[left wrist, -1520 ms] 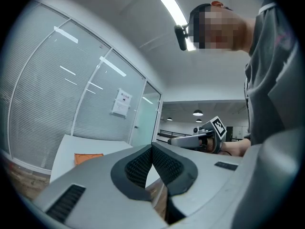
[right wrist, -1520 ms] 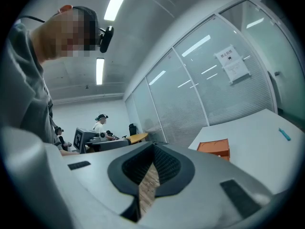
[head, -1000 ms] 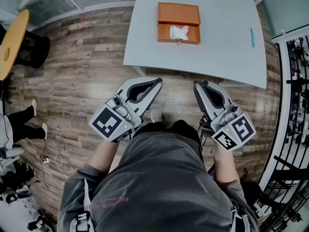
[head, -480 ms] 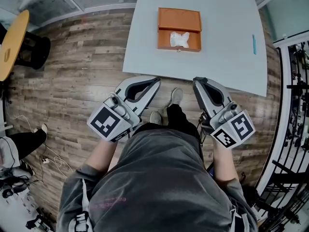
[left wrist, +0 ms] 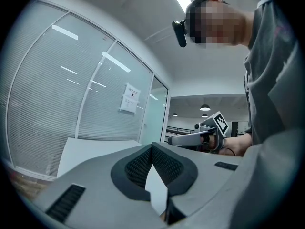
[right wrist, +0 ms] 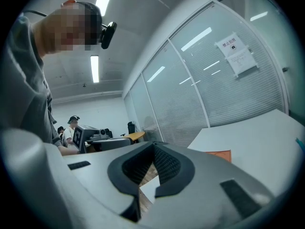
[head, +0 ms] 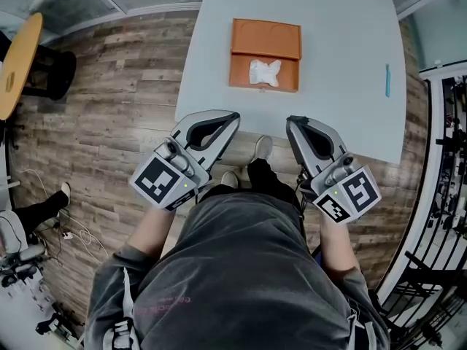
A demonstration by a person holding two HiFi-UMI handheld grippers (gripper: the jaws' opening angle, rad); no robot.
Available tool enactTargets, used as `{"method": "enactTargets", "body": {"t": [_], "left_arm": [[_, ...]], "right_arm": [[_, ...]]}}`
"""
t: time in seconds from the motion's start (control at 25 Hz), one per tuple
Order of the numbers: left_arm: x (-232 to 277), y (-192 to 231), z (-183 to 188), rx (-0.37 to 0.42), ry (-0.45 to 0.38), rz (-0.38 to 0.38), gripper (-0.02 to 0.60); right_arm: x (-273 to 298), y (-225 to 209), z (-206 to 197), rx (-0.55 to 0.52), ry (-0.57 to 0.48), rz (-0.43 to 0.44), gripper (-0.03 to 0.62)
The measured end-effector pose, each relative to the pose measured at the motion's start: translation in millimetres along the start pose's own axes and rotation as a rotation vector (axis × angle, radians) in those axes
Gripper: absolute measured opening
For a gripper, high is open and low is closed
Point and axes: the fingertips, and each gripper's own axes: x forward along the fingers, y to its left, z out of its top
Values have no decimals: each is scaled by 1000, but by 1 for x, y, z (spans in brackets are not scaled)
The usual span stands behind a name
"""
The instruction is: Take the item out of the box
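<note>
An orange box (head: 265, 41) lies open on the pale table (head: 343, 57), its lid folded back on the far side. A crumpled white item (head: 264, 72) rests in its near half. My left gripper (head: 235, 115) and right gripper (head: 290, 120) hover side by side at the table's near edge, short of the box, both shut with nothing in them. In the left gripper view the jaws (left wrist: 152, 145) meet at their tips, and the right gripper (left wrist: 190, 138) shows beyond. The right gripper view shows its jaws (right wrist: 153, 145) closed, with the box's orange edge (right wrist: 220, 155) on the table.
A thin blue pen-like stick (head: 387, 80) lies near the table's right side. A round yellow table (head: 18, 57) stands far left over the wooden floor (head: 124, 100). Black railing (head: 438, 217) runs along the right. Glass walls with blinds (left wrist: 57, 104) surround the room.
The person has stepped toward the table, so the box sits closer and lower in the head view. Both grippers came forward to the table's edge, still shut.
</note>
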Motion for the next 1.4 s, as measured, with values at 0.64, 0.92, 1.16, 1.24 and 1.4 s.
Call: {"method": "enactTargets", "body": {"t": [0.64, 0.92, 1.16, 1.24, 1.4], "left_arm": [[121, 44, -13, 37, 95, 110, 8], [156, 66, -17, 73, 149, 143, 8], [172, 80, -45, 96, 220, 129, 8], [174, 84, -56, 105, 250, 114, 8], [181, 95, -80, 140, 302, 70, 8]], "right_arm": [[15, -123, 8, 86, 36, 71, 5], [24, -162, 19, 115, 48, 92, 5], [28, -178, 13, 138, 54, 98, 5], [28, -181, 8, 144, 56, 91, 5], [29, -189, -4, 158, 60, 59, 5]]}}
